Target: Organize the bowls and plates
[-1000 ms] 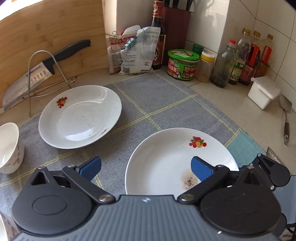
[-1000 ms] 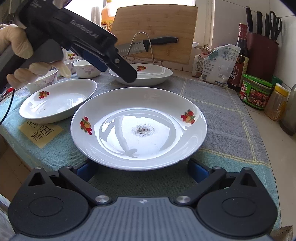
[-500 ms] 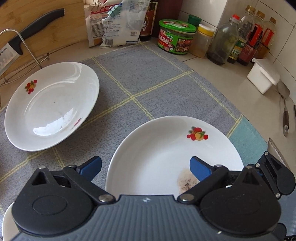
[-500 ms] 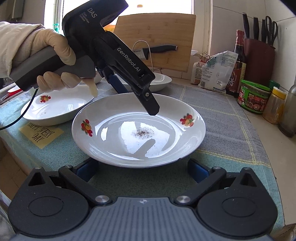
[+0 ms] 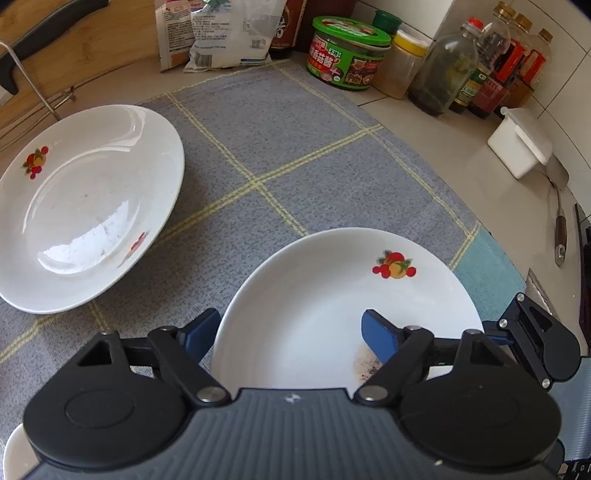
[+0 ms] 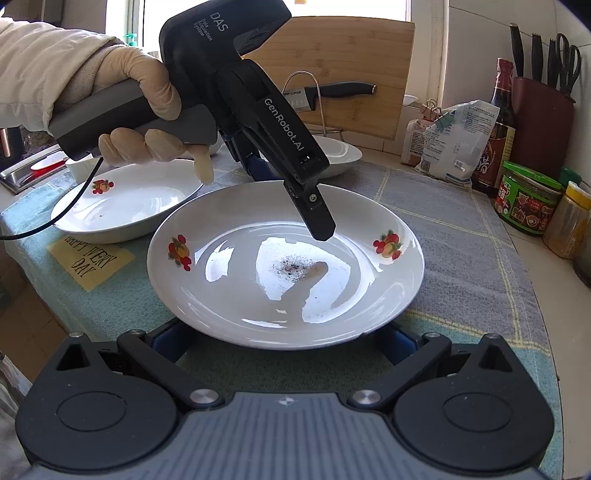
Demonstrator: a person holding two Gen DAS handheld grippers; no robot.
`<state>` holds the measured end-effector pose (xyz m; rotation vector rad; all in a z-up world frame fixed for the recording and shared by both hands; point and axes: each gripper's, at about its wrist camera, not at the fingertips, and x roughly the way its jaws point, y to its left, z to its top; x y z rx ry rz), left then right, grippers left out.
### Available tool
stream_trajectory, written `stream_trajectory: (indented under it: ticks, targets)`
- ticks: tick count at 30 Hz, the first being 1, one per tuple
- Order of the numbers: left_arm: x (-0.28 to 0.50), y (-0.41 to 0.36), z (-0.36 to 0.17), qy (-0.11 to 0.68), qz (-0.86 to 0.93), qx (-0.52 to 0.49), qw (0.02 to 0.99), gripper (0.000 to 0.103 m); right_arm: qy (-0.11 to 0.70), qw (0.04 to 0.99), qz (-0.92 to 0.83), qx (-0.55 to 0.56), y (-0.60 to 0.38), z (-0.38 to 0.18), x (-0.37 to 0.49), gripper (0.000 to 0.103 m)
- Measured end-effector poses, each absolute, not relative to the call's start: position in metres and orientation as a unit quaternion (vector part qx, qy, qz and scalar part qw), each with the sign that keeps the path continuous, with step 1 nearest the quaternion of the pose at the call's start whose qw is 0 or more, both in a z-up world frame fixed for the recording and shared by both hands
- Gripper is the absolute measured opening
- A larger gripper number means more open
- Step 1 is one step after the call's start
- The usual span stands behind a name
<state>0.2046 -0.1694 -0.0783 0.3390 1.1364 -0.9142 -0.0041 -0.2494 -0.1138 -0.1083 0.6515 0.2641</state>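
A white plate (image 5: 314, 295) with fruit prints and a dark crumb stain lies on the grey checked cloth (image 5: 295, 147). My left gripper (image 5: 288, 332) points steeply down over it with its jaws closing. One blue pad sits just outside the rim and the other hangs inside above the stain; neither presses on it. In the right wrist view the left gripper (image 6: 288, 199), held by a gloved hand (image 6: 147, 92), reaches over the plate (image 6: 240, 295) from its far left side. My right gripper (image 6: 279, 345) stands open, its fingers either side of the near rim.
A second plate (image 5: 92, 203) lies at the back left near a knife rack (image 6: 325, 96), a third plate (image 6: 129, 199) at the left. Jars, bottles (image 5: 443, 81), a green tub (image 5: 347, 55), a bag (image 5: 221, 33) and a white box (image 5: 521, 147) line the back and right.
The left gripper came down and tilted over the stained plate, and its jaws narrowed around the rim. The right gripper stayed put at the near rim.
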Motion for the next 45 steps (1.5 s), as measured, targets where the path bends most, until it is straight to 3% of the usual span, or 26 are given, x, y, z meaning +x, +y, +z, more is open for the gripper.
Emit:
stream_trajectory:
  ticks: [45]
  targets:
    - [0.222, -0.18, -0.068, 0.555, -0.471, 0.194, 0.658, 0.076, 0.346, 0.927, 0.131, -0.055, -0.252, -0.11, 0.007, 0.103]
